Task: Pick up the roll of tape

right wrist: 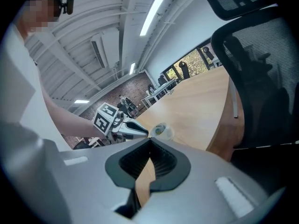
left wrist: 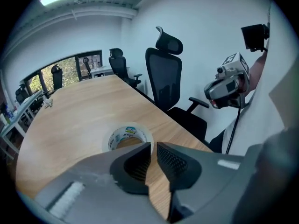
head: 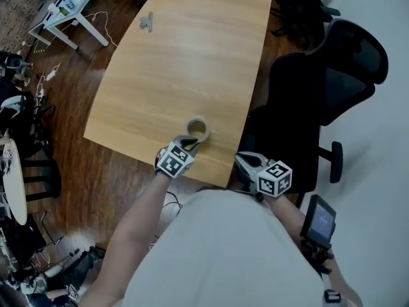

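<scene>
The roll of tape [head: 198,128], pale with a printed core, lies flat on the wooden table [head: 192,56] near its front edge. My left gripper [head: 190,142] points down at the roll's near rim. In the left gripper view the jaws [left wrist: 153,146] stand slightly apart with nothing between them, and the roll of tape [left wrist: 128,136] sits just beyond the tips. My right gripper [head: 241,160] hovers off the table's front right corner, shut and empty [right wrist: 149,141]. From there the roll of tape [right wrist: 162,130] shows small, beside the left gripper [right wrist: 124,127].
A black office chair [head: 326,88] stands close to the table's right side. A metal binder clip [head: 147,22] lies at the table's far left. A white desk [head: 70,5] and loose cables occupy the floor at upper left. More chairs [left wrist: 117,62] line the far end.
</scene>
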A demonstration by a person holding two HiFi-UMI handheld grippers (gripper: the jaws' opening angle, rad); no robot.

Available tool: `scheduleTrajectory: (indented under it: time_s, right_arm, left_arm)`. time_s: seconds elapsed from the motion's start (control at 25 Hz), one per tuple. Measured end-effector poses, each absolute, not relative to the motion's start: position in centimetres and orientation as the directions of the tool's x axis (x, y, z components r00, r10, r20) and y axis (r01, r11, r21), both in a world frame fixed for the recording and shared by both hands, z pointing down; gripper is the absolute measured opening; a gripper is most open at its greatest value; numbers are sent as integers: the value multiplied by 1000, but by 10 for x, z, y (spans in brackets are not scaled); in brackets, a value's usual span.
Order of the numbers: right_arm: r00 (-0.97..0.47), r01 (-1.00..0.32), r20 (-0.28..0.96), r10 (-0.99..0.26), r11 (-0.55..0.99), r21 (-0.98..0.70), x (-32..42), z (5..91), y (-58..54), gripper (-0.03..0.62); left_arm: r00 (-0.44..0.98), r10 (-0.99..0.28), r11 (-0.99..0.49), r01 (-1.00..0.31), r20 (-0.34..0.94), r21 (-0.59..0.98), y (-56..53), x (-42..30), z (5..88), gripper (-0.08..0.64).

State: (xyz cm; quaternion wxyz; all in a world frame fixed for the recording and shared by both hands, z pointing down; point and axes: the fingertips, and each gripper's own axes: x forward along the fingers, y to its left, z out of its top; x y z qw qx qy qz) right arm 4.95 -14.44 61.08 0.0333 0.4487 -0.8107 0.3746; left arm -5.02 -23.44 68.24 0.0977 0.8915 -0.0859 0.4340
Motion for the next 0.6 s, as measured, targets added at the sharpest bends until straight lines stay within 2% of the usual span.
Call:
scheduleTrajectory:
  time_s: [0.32, 0.6]
  right_arm:
    - [-549, -765, 393, -738, 254, -592, 61, 613, -139, 6]
    - [-501, -787, 400, -767, 211, -580, 72, 615, -132, 6]
  left_arm:
    - [481, 21, -991, -105, 877, 81, -238, -35, 709, 123]
    - [377, 43, -985, -137, 925, 101, -247, -24, 731, 141]
